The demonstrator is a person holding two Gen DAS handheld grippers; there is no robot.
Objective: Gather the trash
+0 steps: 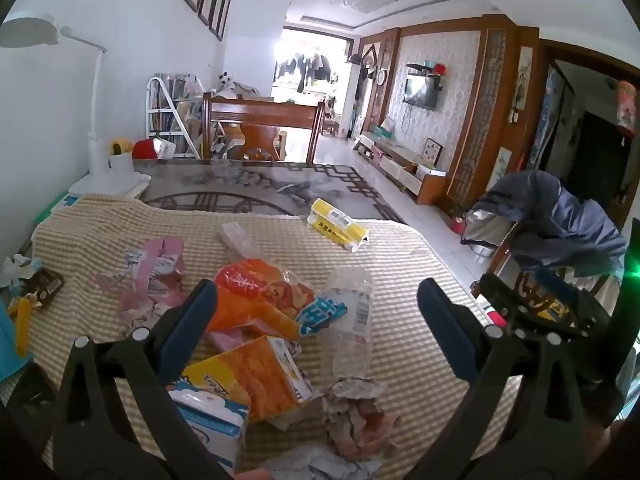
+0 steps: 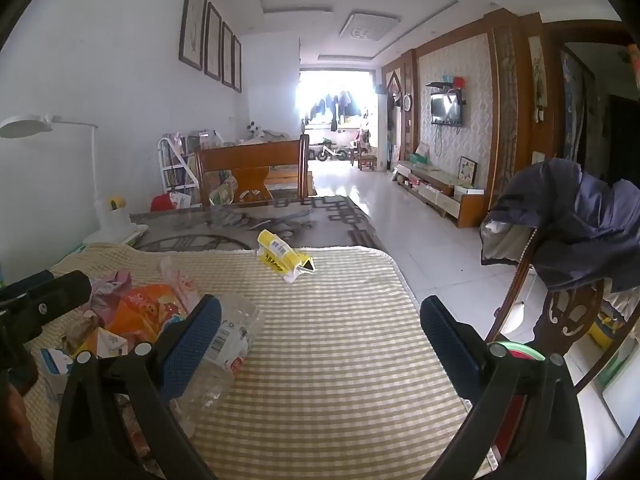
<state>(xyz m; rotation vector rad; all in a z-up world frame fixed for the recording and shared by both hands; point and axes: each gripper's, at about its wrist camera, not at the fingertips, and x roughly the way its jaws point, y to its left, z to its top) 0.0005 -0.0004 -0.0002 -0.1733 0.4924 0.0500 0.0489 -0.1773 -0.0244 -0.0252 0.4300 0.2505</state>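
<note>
While both jaws gape empty, wrapper pile (image 1: 260, 312) crowds left gripper (image 1: 316, 308); crushed bottle (image 2: 224, 344) beside right gripper (image 2: 320, 320).

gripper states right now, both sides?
left gripper: open, holding nothing, above the trash pile.
right gripper: open, holding nothing.

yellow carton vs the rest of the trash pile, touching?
Apart. The right wrist view shows bare striped cloth all around the yellow carton, with the clear plastic bottle well short of it.
</note>
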